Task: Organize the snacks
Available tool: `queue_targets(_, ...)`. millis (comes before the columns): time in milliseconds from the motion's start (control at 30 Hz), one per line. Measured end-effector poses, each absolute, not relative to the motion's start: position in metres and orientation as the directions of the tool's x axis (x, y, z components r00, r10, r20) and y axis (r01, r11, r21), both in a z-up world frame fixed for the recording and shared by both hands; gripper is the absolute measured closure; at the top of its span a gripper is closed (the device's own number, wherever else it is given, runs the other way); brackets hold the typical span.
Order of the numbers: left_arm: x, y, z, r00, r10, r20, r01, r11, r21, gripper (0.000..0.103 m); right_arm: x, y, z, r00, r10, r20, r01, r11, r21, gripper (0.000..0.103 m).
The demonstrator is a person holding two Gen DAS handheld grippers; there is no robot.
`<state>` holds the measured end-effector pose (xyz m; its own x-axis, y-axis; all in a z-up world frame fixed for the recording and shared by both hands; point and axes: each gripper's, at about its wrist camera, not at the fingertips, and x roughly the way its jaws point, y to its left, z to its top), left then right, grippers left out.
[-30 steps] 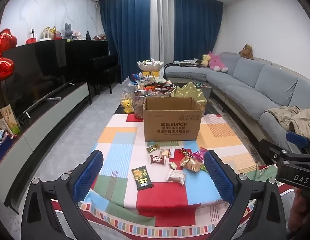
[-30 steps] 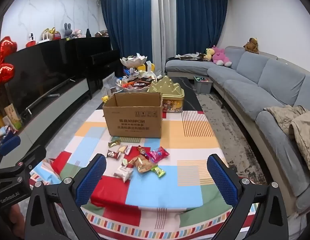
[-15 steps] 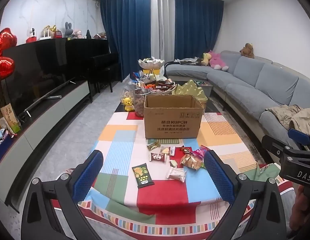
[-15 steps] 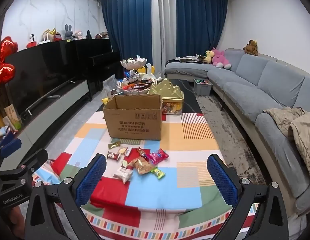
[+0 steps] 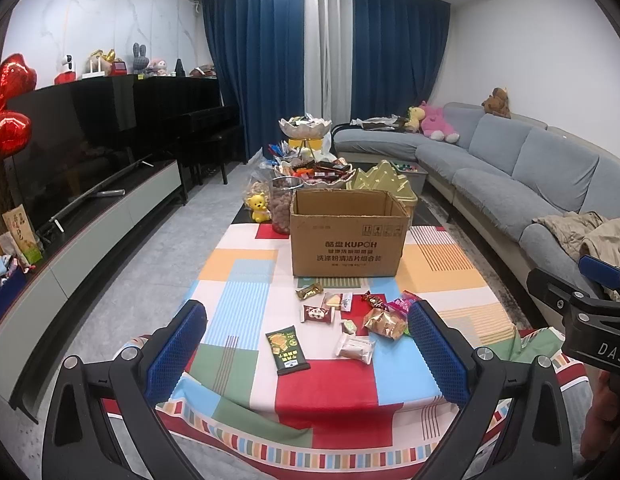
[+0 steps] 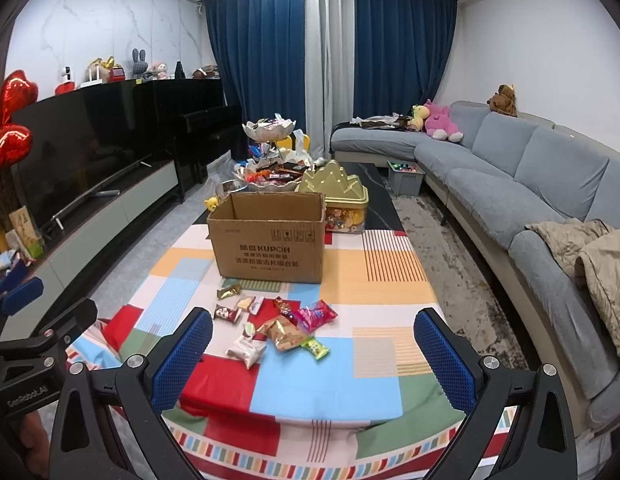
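Several wrapped snacks lie loose on a colourful checked tablecloth [image 5: 246,304]: a green packet [image 5: 288,350], a white packet [image 5: 355,347], a gold bag [image 5: 383,322] and small candies. The same pile [image 6: 278,328] shows in the right wrist view. An open cardboard box [image 5: 347,236] stands behind the snacks; it also shows in the right wrist view [image 6: 270,240]. My left gripper [image 5: 308,352] is open and empty, held short of the table's near edge. My right gripper [image 6: 313,356] is open and empty, also short of that edge.
Behind the box stand a gold tin [image 6: 335,196], a tiered dish of sweets [image 5: 306,128] and a jar [image 5: 282,206]. A grey sofa [image 5: 509,176] runs along the right. A TV unit [image 5: 90,216] runs along the left.
Both grippers have drawn back a little from the table and the view has shifted slightly. Both stay open and empty. The snacks and box have not moved.
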<state>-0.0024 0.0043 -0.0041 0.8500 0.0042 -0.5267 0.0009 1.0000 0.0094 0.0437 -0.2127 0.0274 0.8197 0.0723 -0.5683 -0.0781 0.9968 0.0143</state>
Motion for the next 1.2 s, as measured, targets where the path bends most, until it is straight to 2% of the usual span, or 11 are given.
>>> queue_targets(1200,-0.0037,0.0047,-0.0029,0.854,0.005,-0.52,0.0,1.0,0.009,0.0,0.0398,-0.2106,0.034,0.829,0.073,-0.555,-0.082,0.997,0.008,0.001)
